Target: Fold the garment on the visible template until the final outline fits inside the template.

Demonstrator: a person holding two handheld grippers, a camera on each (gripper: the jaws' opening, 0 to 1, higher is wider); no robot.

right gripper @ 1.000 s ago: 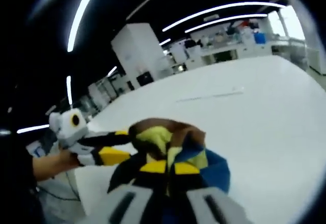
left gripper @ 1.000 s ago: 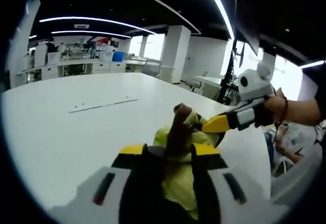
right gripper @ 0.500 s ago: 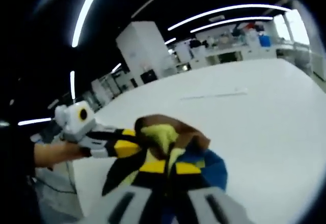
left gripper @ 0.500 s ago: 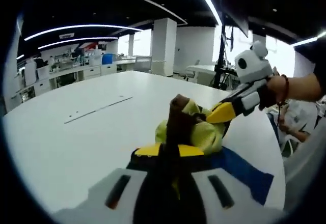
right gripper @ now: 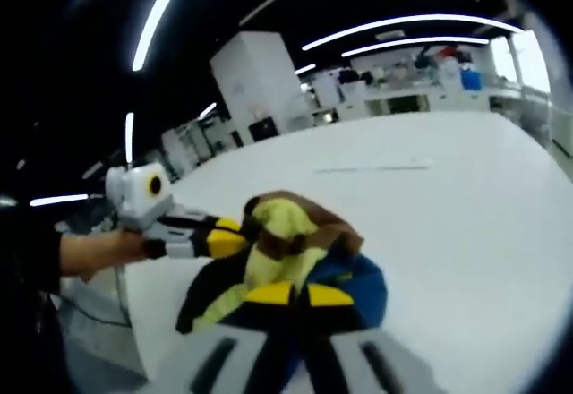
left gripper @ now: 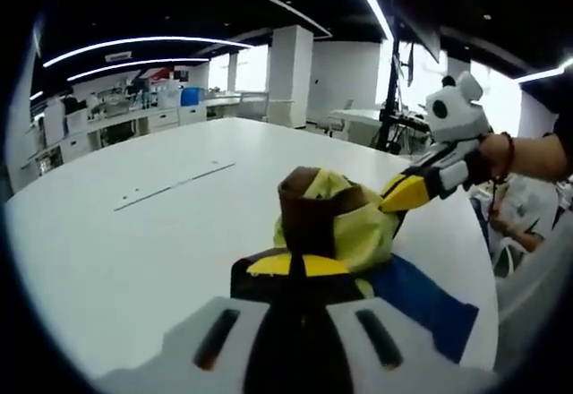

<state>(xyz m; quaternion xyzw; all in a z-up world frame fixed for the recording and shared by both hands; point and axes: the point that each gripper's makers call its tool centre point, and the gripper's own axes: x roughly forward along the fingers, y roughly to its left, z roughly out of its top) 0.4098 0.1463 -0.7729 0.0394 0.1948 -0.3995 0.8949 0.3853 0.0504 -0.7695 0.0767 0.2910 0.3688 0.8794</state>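
In the left gripper view we see our left gripper (left gripper: 298, 266) at the bottom centre, its yellow-tipped jaws pinched together on the garment (left gripper: 336, 219), a bunched heap of yellow-green and brown cloth that rises just above them in the middle of the frame. To the lower right a blue panel (left gripper: 428, 302) lies flat on the white table (left gripper: 134, 233); we cannot tell if it belongs to the cloth or is a mat beneath it. Coming in from the right, the right gripper (left gripper: 405, 194) meets the heap with its yellow tips, a hand (left gripper: 488, 157) behind it.

In the right gripper view that gripper (right gripper: 299, 295) sits at the bottom centre, jaws narrow and clamped on the garment (right gripper: 282, 237), with blue cloth (right gripper: 363, 286) just to the right of the tips. The left gripper (right gripper: 224, 235) reaches in from the left edge, its tips touching the fabric, held by a hand (right gripper: 94, 252). The table (right gripper: 466, 197) stretches away to the upper right.
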